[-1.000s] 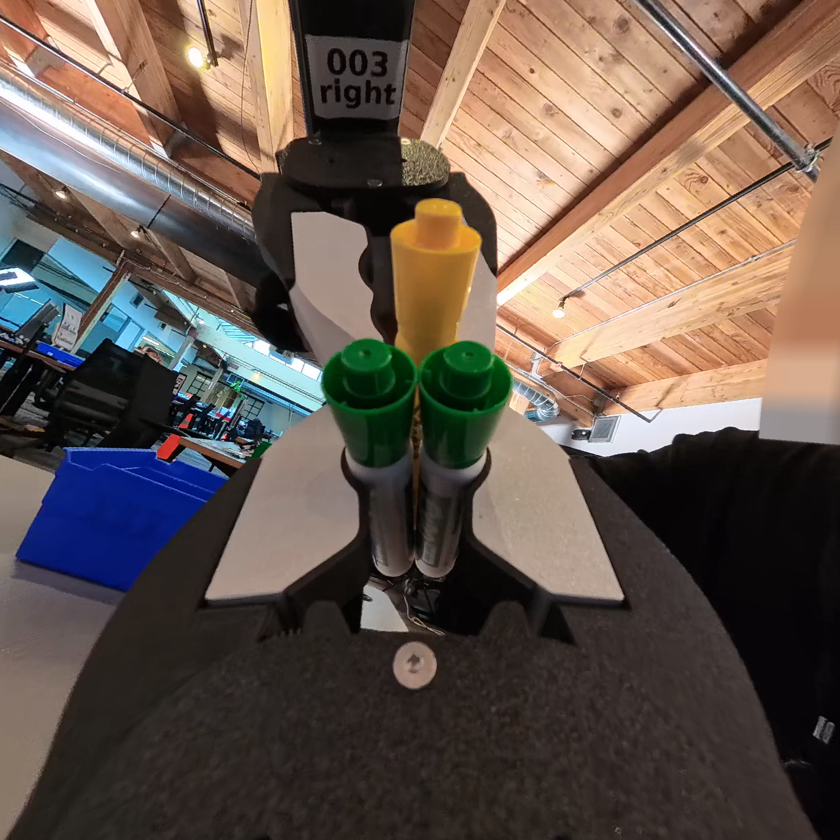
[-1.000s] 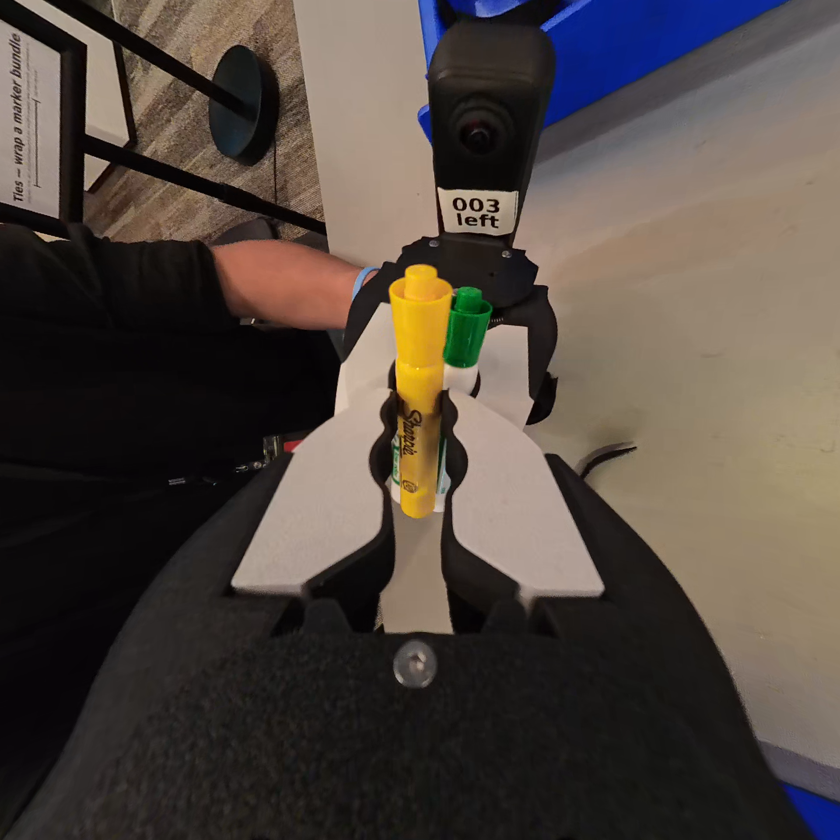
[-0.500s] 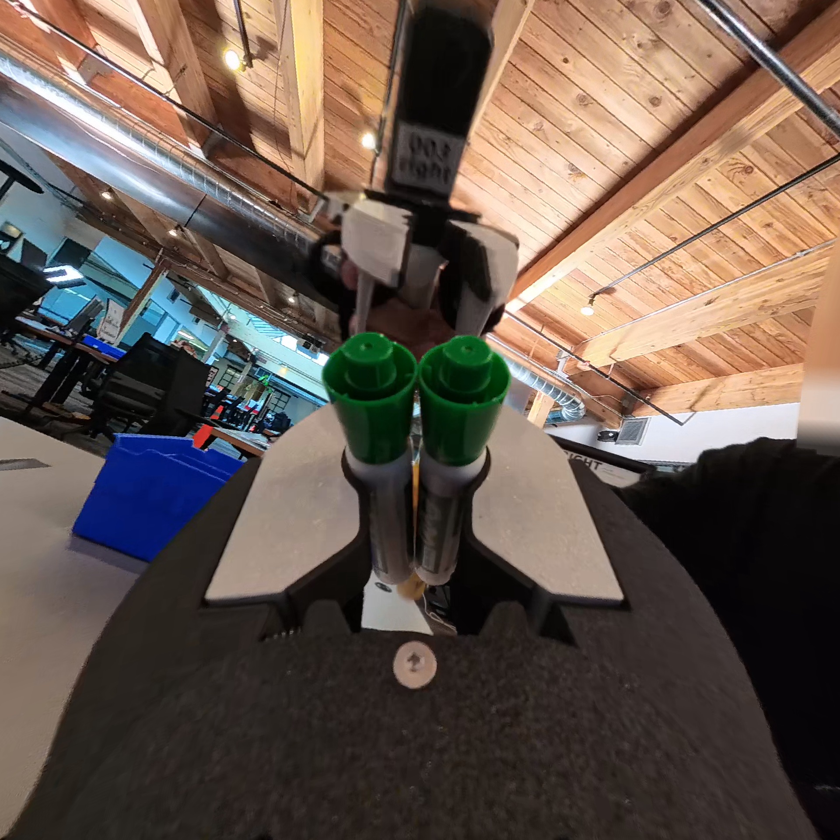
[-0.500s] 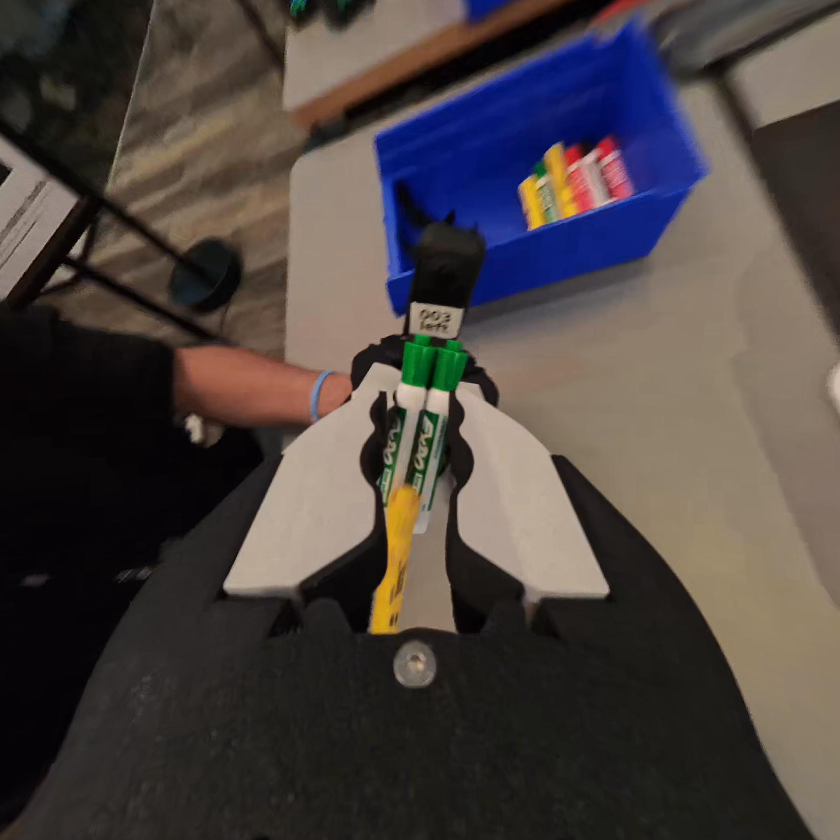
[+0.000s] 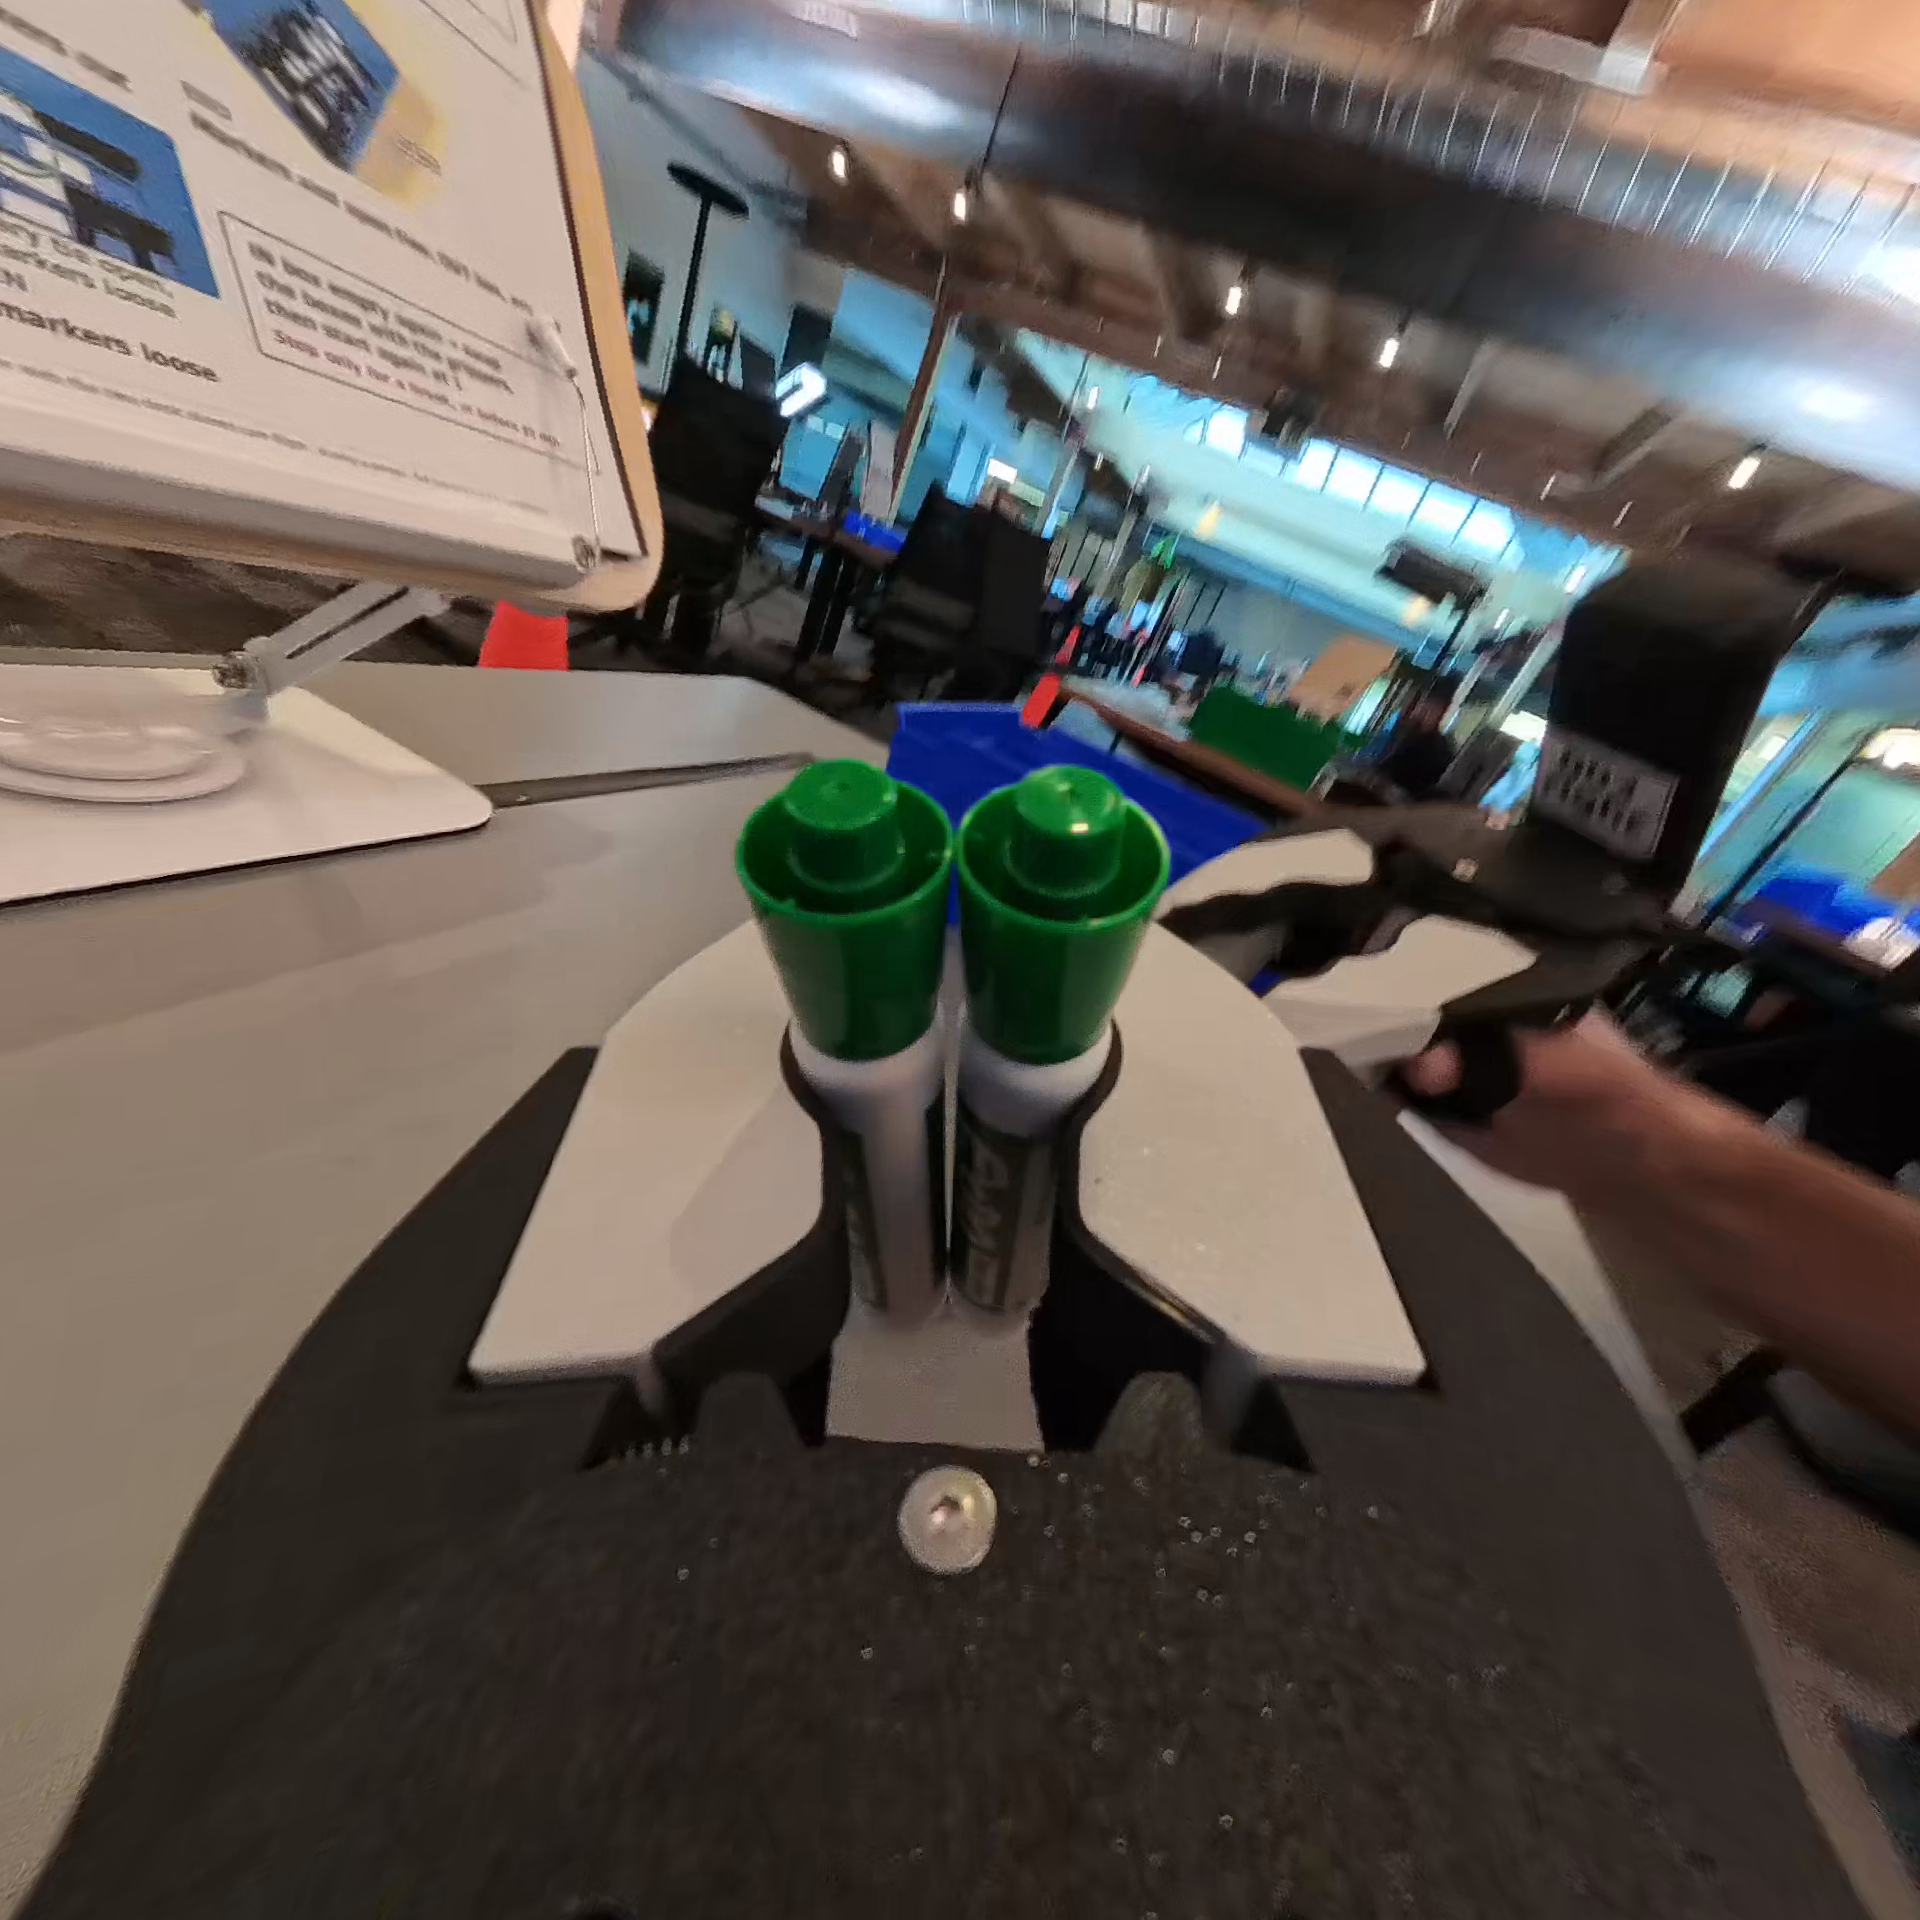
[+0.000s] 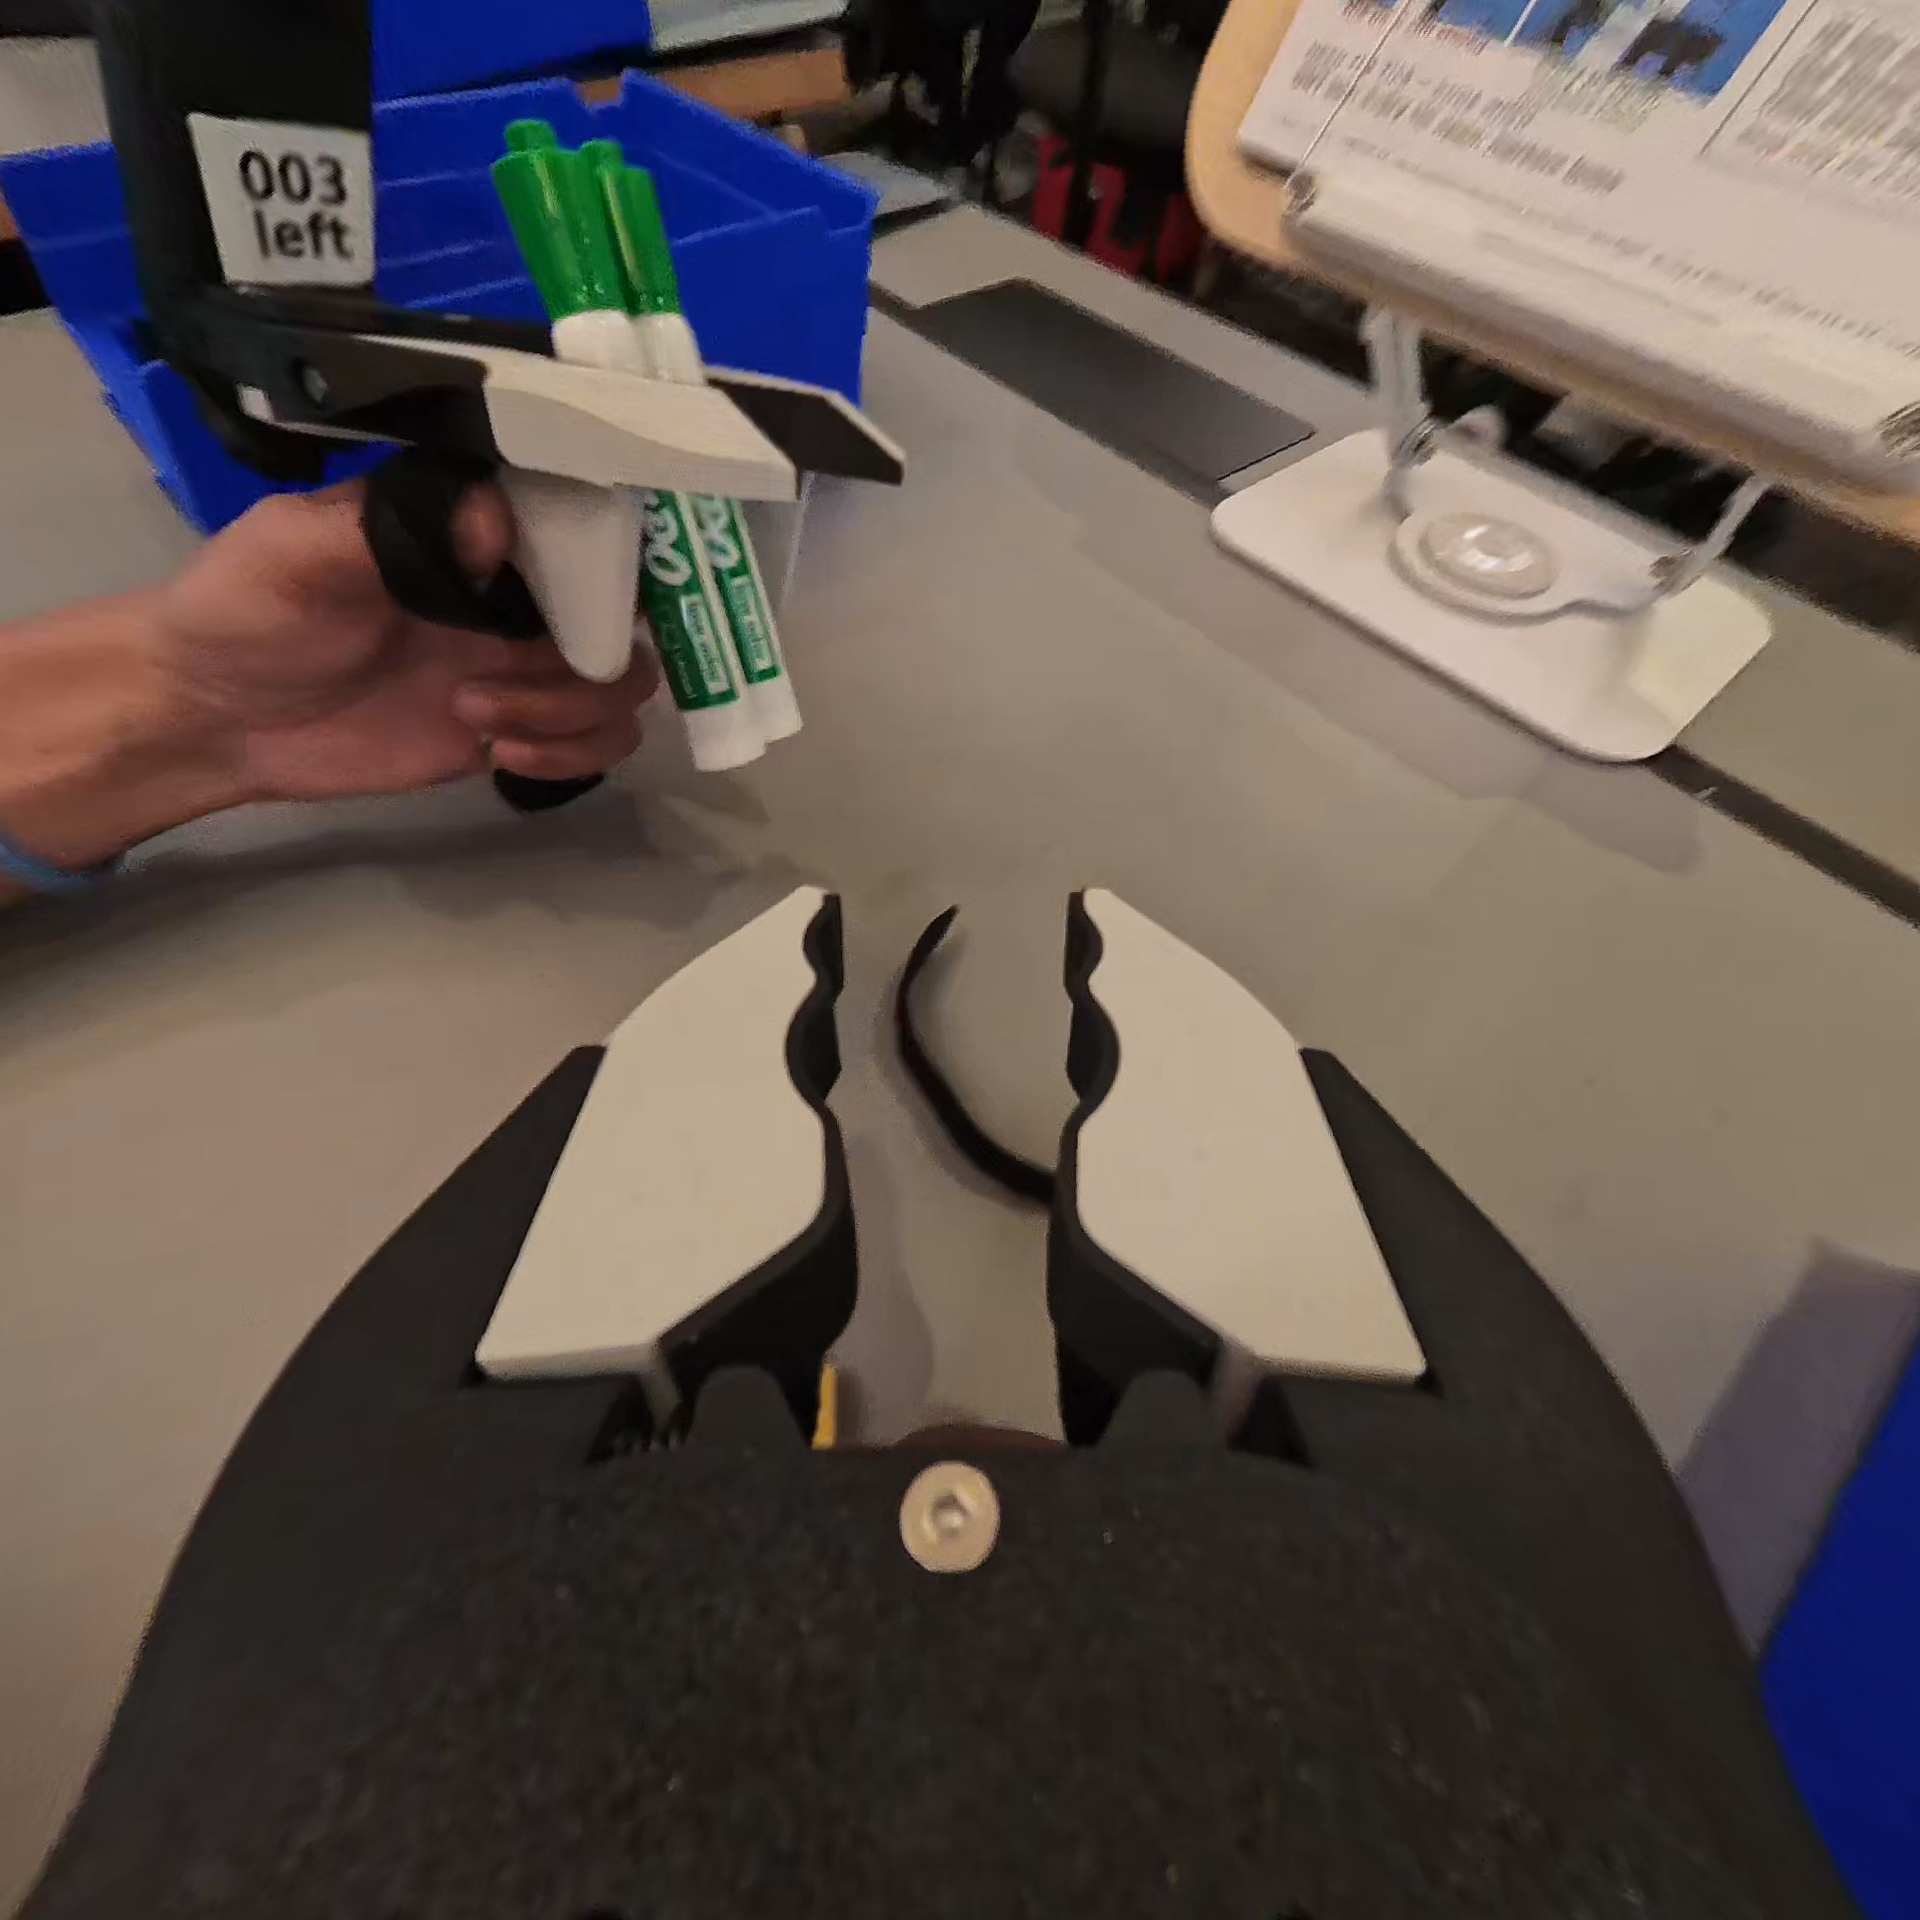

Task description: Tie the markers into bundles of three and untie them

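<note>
Setting: grey bench in a large open workspace; the far background of the left wrist view is blurred.

Left claw: closed on two green dry-erase markers, gripped side by side around their white barrels, green caps pointing away from the camera.

Left claw, seen from the right wrist view: held in a person's hand above the bench; the green markers pass through the fingers, caps up and slightly tilted, blunt white ends hanging clear of the bench.

Right claw: fingers spread apart with nothing between them, poised low over the bench.

Right claw, seen from the left wrist view: off to the right, blurred, with a hand on its grip.

Black tie: curved strip lying on the bench, visible through the gap between the right fingers, its near end hidden behind the right finger.

Yellow sliver: small yellow object showing at the base of the right claw's left finger; too little is visible to identify it.

Blue bin: stands on the bench behind the left claw.

Instruction sheet: printed page on a white tilted stand, at the right rear of the bench.
</note>
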Tool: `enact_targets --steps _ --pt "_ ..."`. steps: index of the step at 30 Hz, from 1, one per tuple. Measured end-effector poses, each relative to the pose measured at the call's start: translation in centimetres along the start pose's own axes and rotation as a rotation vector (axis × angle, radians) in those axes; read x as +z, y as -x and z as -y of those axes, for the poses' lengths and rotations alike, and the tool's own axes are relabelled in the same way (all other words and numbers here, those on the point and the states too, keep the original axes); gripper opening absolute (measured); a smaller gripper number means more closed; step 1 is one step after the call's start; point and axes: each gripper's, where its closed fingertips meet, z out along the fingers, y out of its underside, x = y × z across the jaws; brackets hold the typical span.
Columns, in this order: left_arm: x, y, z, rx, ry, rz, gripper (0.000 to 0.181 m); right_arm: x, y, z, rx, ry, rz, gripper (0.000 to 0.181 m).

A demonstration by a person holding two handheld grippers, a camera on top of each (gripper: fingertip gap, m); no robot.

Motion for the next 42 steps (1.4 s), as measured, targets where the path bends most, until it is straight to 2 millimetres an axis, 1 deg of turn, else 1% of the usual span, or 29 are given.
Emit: enact_targets --steps 2,3,4,7,9,10,11,13,17,19,20,22,23,24,26,29,30,31,32,34,35,38,42 --pt "0.0 -0.4 -0.5 0.066 0.055 0.008 0.042 -0.8 0.6 -0.7 0.027 0.073 0.054 0.045" --pt "0.0 -0.8 -0.5 0.077 0.058 -0.008 0.042 -1.4 1.3 -1.5 0.019 0.138 0.095 0.047" --pt "0.0 -1.2 -0.5 0.071 0.057 -0.032 0.042 -2.3 2.2 -2.8 -0.005 0.235 0.14 0.043" --pt "0.0 -1.8 -0.6 0.045 0.046 -0.068 0.042 -5.5 3.5 -7.0 -0.067 0.516 0.18 0.044" --pt "0.1 -2.4 -0.4 0.055 0.047 -0.091 0.042 -7.0 3.9 -9.0 -0.074 0.627 0.177 0.042" --pt "0.1 -2.8 -0.2 0.056 0.034 -0.106 0.042 -7.6 3.8 -9.9 -0.082 0.677 0.161 0.042" --pt "0.0 -3.1 0.2 0.042 0.016 -0.125 0.042 -8.0 3.3 -10.7 -0.095 0.715 0.128 0.041" --pt "-0.3 -3.4 0.9 -0.017 -0.029 -0.171 0.043 -8.8 3.0 -12.7 -0.106 0.786 0.122 0.039" --pt "-1.1 -3.4 2.0 -0.071 -0.088 -0.206 0.042 -9.4 2.8 -15.2 -0.062 0.83 0.128 0.038" --pt "-1.4 -3.5 2.5 -0.095 -0.114 -0.227 0.043 -9.5 3.0 -15.9 -0.063 0.841 0.137 0.023" --pt "-1.5 -3.7 2.7 -0.11 -0.13 -0.24 0.043 -9.5 3.0 -16.1 -0.063 0.841 0.138 0.019" --pt "-1.6 -3.8 3.0 -0.137 -0.155 -0.26 0.043 -9.1 2.7 -15.6 -0.051 0.802 0.119 0.019" --pt "-1.6 -3.9 3.1 -0.146 -0.159 -0.271 0.042 -8.7 2.5 -14.9 -0.04 0.768 0.108 0.019" --pt "-1.5 -4.1 3.1 -0.153 -0.162 -0.281 0.042 -8.1 2.4 -13.8 -0.023 0.715 0.102 0.019" --pt "-1.4 -4.5 3.1 -0.169 -0.173 -0.303 0.042 -6.8 2.5 -10.6 0.029 0.579 0.107 0.018" --pt "-1.2 -5.4 3.5 -0.217 -0.208 -0.361 0.042 -4.9 3.2 -4.6 0.077 0.365 0.146 0.018" --pt "-1.2 -5.6 3.5 -0.226 -0.215 -0.375 0.042 -4.4 3.4 -3.0 0.087 0.314 0.157 0.018" --pt "-1.1 -5.8 3.4 -0.229 -0.213 -0.379 0.042 -4.1 3.6 -1.8 0.093 0.287 0.166 0.018" --pt "-1.0 -5.8 3.3 -0.228 -0.207 -0.377 0.042 -3.8 3.5 -1.2 0.092 0.285 0.167 0.018" --pt "-0.9 -5.9 3.1 -0.235 -0.202 -0.379 0.042 -3.4 2.8 -1.2 0.079 0.299 0.126 0.018" --pt "-0.9 -6.0 3.1 -0.243 -0.206 -0.384 0.042 -3.3 2.8 -1.1 0.092 0.287 0.14 0.018" --pt "-1.0 -6.0 3.2 -0.256 -0.213 -0.394 0.042 -3.3 3.0 -0.1 0.142 0.204 0.179 0.018" --pt "-0.6 -5.8 2.5 -0.223 -0.165 -0.361 0.042 -3.9 3.0 1.8 0.184 0.066 0.214 0.018"
